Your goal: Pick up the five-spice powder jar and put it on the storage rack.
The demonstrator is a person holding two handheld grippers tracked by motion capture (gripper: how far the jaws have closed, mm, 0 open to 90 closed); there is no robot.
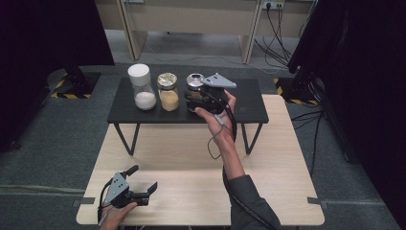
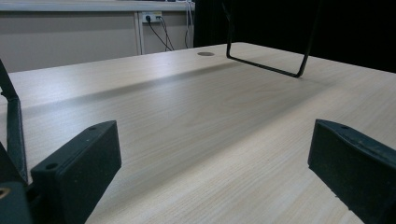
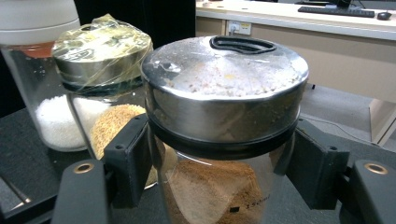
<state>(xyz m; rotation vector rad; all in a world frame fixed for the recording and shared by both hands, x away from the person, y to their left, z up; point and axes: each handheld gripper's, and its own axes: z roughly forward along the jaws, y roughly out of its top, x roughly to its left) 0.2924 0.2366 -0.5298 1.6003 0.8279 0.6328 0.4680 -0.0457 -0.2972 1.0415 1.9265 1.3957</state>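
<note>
On the right part of the black shelf (image 1: 143,113), a steel-lidded jar (image 1: 193,82) is gripped by the right gripper (image 1: 203,101). Its jaws are pressed against the glass just below the lid (image 3: 224,70), one on each side, as is seen in the right gripper view. Brown powder is held in the jar (image 3: 219,186), and pale crumbs are scattered over the lid top (a black loop handle is fitted at its far side). The gripper is carried by the right hand (image 1: 218,112), whose forearm is extended across the wooden table (image 1: 191,158) from the near edge.

Two further jars are lined up along the shelf's far edge. A gold-lidded jar (image 1: 168,91), with film stretched over its lid and tan grains inside, is placed just beside the gripped one. A white-capped jar (image 1: 141,86), with white grains at its bottom, is set at the left end of the row.

At the near left corner of the table, the left gripper (image 1: 143,184) is held low by the left hand (image 1: 115,216). Its jaws are spread wide, and nothing is lodged between them; bare wood is seen there in the left gripper view.
</note>
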